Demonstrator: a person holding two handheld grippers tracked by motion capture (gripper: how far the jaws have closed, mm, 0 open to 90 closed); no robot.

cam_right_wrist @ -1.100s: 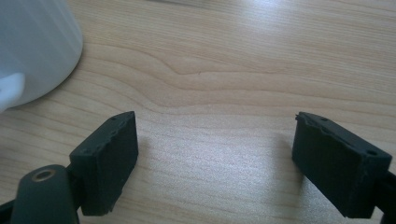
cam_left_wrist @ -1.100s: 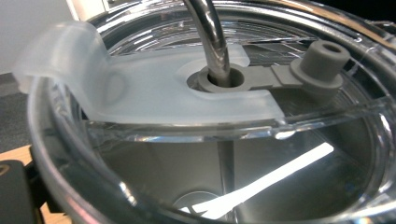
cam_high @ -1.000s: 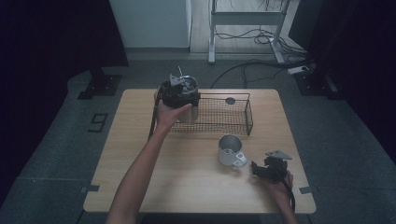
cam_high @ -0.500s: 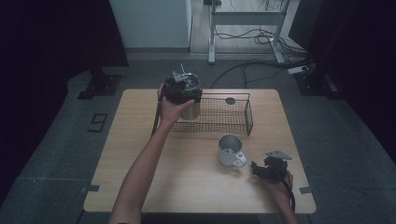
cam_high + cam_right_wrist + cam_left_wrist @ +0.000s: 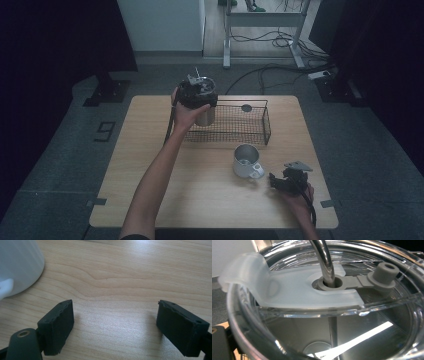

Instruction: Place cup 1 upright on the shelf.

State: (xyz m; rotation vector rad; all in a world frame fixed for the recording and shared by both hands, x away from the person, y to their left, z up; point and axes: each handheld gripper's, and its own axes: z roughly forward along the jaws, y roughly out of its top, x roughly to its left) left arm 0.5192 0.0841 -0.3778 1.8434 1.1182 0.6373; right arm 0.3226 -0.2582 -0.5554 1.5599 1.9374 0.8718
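Steel tumbler (image 5: 205, 116) in left gripper (image 5: 197, 92), at left end of wire basket (image 5: 265, 125); placement in hand.

L. gripper clamped on tumbler at its top, clear lid (image 5: 294, 295) and metal straw (image 5: 324, 262) close under its camera. R. gripper (image 5: 277, 181) rests on table (image 5: 150, 165) beside white mug (image 5: 246, 161), jaws apart, nothing between. Recommend: keep tumbler upright, lower straight inside basket wall, clear of rim wire, release only once base is seated. Not verifiable: pad contact on tumbler rim (one black jaw cut off at frame edge), whether base already touches basket floor, small dark item at basket's far side, tumbler contents.
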